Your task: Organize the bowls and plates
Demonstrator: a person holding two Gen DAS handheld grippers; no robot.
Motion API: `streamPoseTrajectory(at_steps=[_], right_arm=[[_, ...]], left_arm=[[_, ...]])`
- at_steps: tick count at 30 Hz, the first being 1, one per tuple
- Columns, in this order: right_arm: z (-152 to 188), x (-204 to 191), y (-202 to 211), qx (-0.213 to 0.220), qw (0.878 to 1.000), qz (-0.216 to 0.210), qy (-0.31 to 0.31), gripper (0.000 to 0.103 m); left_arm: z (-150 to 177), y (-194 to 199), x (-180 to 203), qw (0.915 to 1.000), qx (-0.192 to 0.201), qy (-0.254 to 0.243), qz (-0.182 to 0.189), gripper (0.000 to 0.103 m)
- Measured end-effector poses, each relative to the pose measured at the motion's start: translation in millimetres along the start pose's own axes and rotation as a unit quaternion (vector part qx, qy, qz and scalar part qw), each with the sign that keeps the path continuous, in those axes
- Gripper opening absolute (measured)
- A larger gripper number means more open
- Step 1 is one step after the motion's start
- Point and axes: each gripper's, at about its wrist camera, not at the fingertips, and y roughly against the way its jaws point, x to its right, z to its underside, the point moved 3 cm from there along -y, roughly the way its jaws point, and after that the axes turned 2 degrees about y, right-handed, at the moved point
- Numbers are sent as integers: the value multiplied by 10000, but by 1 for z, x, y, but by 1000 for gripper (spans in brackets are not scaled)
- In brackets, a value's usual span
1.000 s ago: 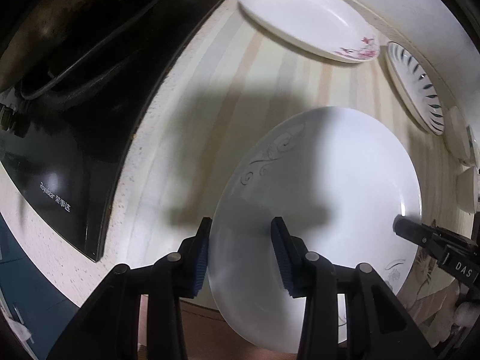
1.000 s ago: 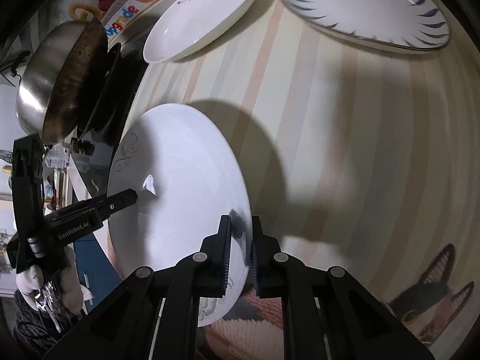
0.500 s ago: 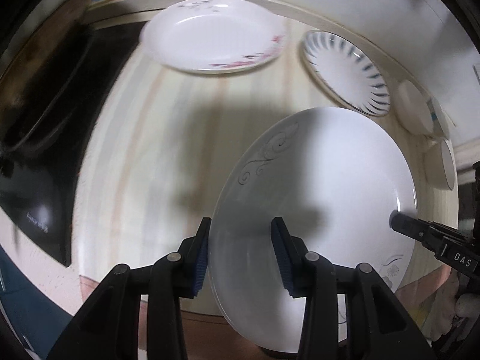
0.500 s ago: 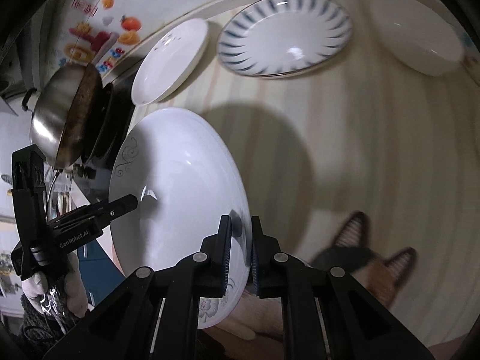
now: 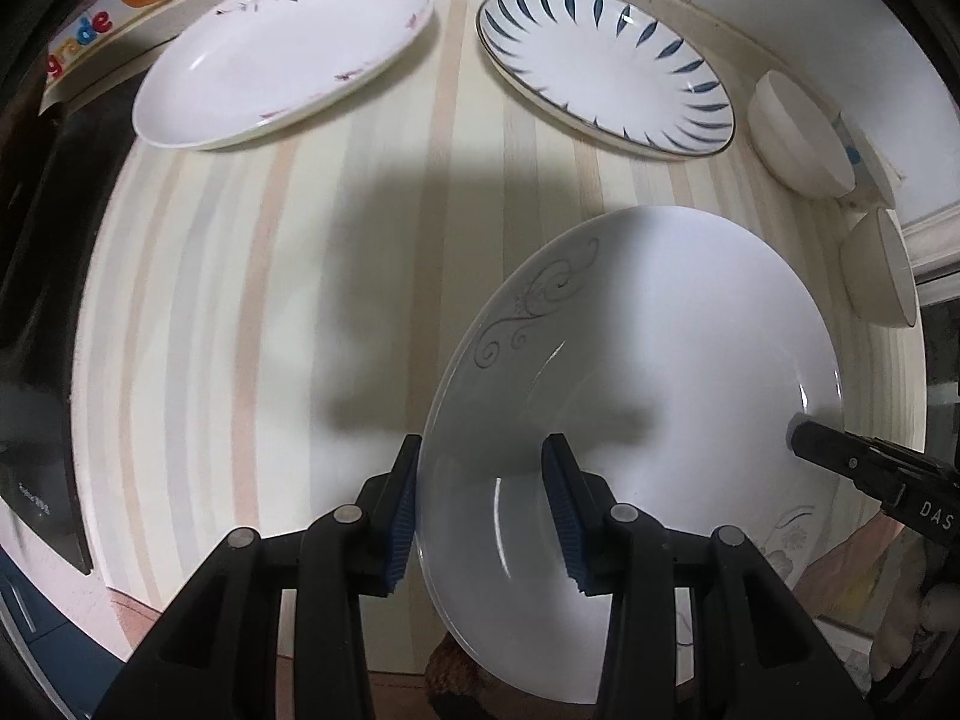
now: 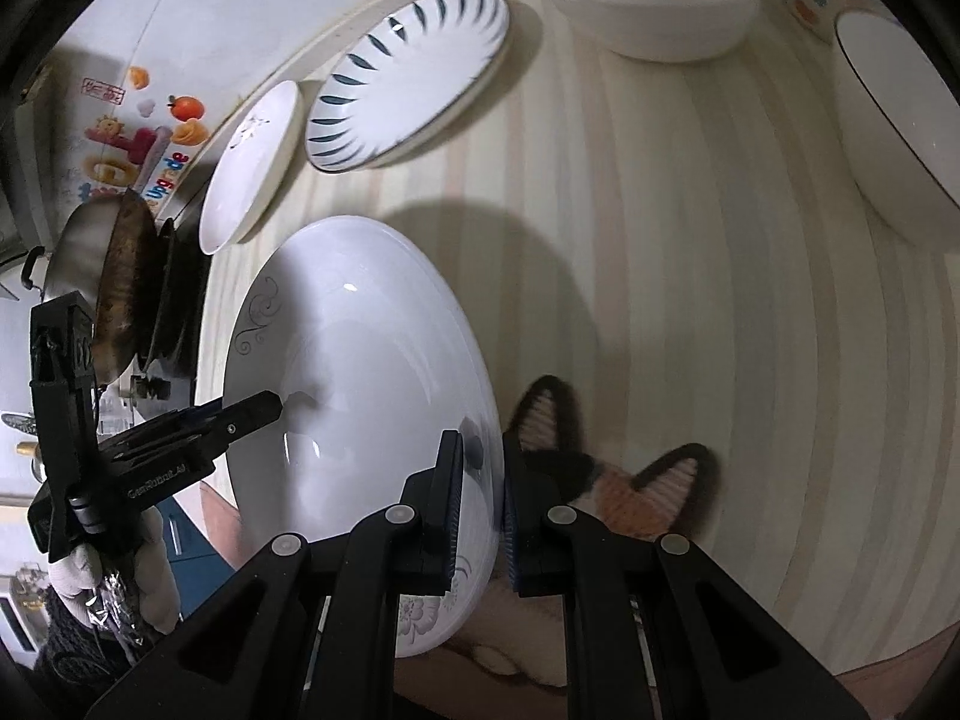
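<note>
A large white plate with a grey swirl pattern [image 5: 660,360] is held above the striped counter by both grippers. My left gripper [image 5: 480,510] straddles its near rim; its jaws stand wide, one finger on each side of the rim. My right gripper [image 6: 483,510] is shut on the plate's [image 6: 360,360] opposite rim. At the back lie a white oval plate with pink flowers [image 5: 276,54] and a blue-leaf patterned plate [image 5: 606,66]. Two white bowls [image 5: 798,132] [image 5: 876,270] stand at the right.
A black stove top [image 5: 36,300] with a metal pan [image 6: 114,282] borders the counter on the left. The wall runs behind the plates. A cat-ear patterned mat [image 6: 630,474] lies at the counter's front edge. The striped counter [image 5: 270,300] is bare at the centre left.
Both grippers have carried the swirl plate to the right along the counter. The blue-leaf plate and the bowls have come further into view; the stove has slid off to the left.
</note>
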Motion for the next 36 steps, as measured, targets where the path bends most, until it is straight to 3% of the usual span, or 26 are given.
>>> streamPoseTrajectory(at_steps=[16,26,32,35,36], right_arm=[[4,11,-16,-198,9994,179,-216,14],[8,8,-19,-150,9985,294,-428,18],[-3,8,24,222,9962,497,-678,18],[-17,-15,51,546,9958,505,-533,20],[-26,-28,57,649,9958,481,-428,25]], left_arm=[[-4,-15,1,9996,-96,-208,-177,37],[-9,-12,-1,9986,-201,-481,7,37],[-25,42,-30,9988,327,-358,-59,37],[-43,74,-56,9977,681,-1,-63,39],[-49,78,-62,9971,745,151,-72,42]])
